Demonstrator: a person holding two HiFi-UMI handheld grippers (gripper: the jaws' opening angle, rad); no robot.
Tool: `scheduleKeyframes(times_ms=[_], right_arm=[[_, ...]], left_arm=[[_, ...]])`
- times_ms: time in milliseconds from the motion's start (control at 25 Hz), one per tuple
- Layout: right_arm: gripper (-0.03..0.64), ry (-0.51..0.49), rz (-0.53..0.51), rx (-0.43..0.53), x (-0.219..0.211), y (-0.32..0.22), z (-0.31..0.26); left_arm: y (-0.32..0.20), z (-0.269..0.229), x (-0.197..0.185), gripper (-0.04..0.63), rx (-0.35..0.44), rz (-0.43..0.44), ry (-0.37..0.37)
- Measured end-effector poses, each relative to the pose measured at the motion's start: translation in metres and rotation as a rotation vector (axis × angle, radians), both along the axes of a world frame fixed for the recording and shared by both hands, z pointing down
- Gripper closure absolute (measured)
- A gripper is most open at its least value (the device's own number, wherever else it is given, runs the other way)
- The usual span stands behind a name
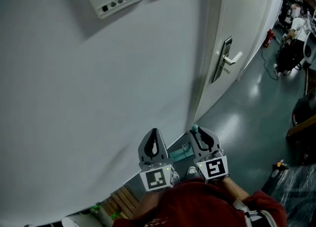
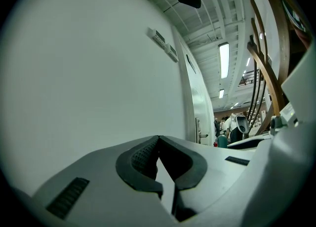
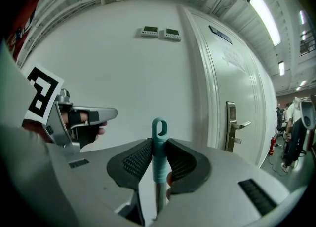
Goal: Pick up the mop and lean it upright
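Nearest the lens, at the bottom edge of the head view, is the person's red sleeve (image 1: 197,206), and both claws reach out from it toward the white wall (image 1: 98,97).

The right claw (image 1: 200,134), just right of centre, is closed on the mop (image 3: 159,159). Its dark pads pinch the teal grip at the top of the handle, and the hanging loop pokes up above the jaws. The metal shaft drops straight down below them, so the handle reads as roughly upright.

The left claw (image 1: 154,132) sits beside it at lower centre. Its jaw tips meet and there is nothing between them (its own view shows only bare wall past the tips).

By my judgement the pick-up is done. The mop is off the floor (image 1: 256,107) at the handle end and is held close to the wall, just left of the door (image 1: 247,23). What remains is to rest the handle against the wall and let go. No view shows whether it already touches, and the mop's head is not clearly visible either.

As for containers, none shows plainly. Some wooden slats (image 1: 123,201) at the lower left might belong to a crate or a pallet, but I cannot tell which, nor whether anything lies in it.
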State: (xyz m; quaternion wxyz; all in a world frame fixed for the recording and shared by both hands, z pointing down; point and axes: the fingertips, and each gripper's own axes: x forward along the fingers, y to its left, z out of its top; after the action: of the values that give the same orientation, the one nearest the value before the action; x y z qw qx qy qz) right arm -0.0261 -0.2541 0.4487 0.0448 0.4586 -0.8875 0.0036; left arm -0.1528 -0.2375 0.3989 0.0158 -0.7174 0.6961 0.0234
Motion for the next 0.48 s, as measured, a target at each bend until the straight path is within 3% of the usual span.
scheduleKeyframes(times_ms=[480], right_arm=[[0.511,0.062,0.022,-0.152,-0.001,0.001,0.058]], left_arm=[[0.002,0.001,-0.006,0.583,-0.002,-0.009,-0.007]])
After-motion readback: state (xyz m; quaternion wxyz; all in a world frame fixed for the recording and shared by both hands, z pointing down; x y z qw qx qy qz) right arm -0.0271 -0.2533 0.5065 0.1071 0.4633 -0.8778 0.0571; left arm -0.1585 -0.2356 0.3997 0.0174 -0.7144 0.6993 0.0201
